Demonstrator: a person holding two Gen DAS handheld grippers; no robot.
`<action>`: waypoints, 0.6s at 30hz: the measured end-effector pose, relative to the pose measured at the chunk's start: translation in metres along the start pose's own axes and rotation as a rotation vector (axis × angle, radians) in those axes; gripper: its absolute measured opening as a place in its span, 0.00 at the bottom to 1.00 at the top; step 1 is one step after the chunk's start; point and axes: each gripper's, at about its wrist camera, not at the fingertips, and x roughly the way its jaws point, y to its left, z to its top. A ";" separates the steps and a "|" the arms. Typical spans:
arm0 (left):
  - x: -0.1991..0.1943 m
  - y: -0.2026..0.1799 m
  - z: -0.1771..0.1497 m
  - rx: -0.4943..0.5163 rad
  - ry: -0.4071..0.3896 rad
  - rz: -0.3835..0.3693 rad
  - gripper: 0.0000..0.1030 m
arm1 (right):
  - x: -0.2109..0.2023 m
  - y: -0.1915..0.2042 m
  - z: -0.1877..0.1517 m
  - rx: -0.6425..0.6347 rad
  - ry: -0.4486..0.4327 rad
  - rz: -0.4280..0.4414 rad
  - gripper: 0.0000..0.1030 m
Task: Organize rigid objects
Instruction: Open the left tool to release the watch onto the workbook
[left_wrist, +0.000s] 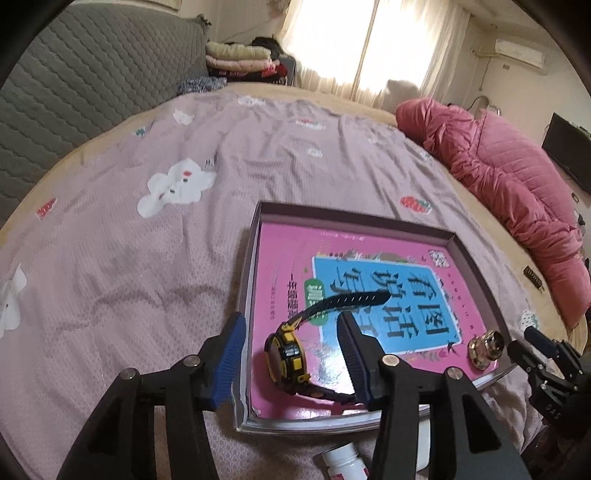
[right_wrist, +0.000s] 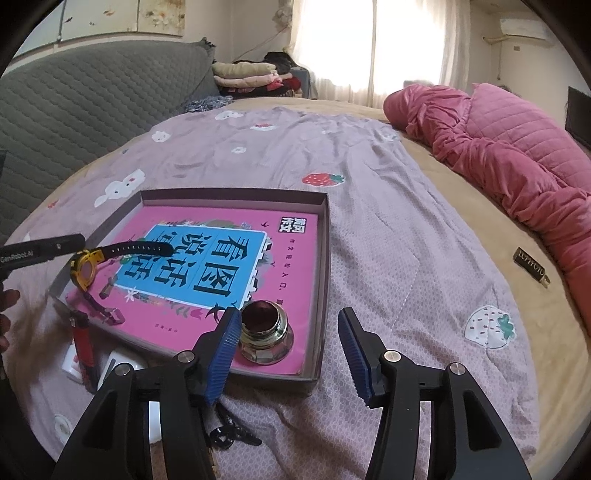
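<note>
A shallow grey box (left_wrist: 255, 236) (right_wrist: 325, 258) lies on the bed with a pink book (left_wrist: 295, 258) (right_wrist: 288, 236) flat inside it. A yellow and black watch (left_wrist: 286, 354) (right_wrist: 86, 269) lies on the book. A glass ink bottle (left_wrist: 484, 347) (right_wrist: 264, 332) stands on the book at the box's near corner. My left gripper (left_wrist: 291, 365) is open, its fingers either side of the watch without clamping it. My right gripper (right_wrist: 288, 354) is open and empty, just right of the ink bottle; it also shows in the left wrist view (left_wrist: 543, 354).
A white pill bottle (left_wrist: 345, 463), a red lighter (right_wrist: 83, 341), a white item (right_wrist: 122, 363) and black keys (right_wrist: 229, 432) lie on the sheet near the box. A pink quilt (right_wrist: 517, 147) lies at the right. A dark tag (right_wrist: 532, 264) lies on the mattress.
</note>
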 end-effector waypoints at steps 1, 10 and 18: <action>-0.004 -0.001 0.001 0.002 -0.017 -0.004 0.51 | 0.000 0.000 0.000 0.002 -0.001 0.002 0.56; -0.024 -0.010 -0.007 0.023 -0.087 -0.025 0.56 | -0.007 -0.004 0.003 0.026 -0.036 0.025 0.61; -0.036 -0.019 -0.014 0.056 -0.112 -0.003 0.57 | -0.013 -0.005 0.005 0.028 -0.061 0.033 0.63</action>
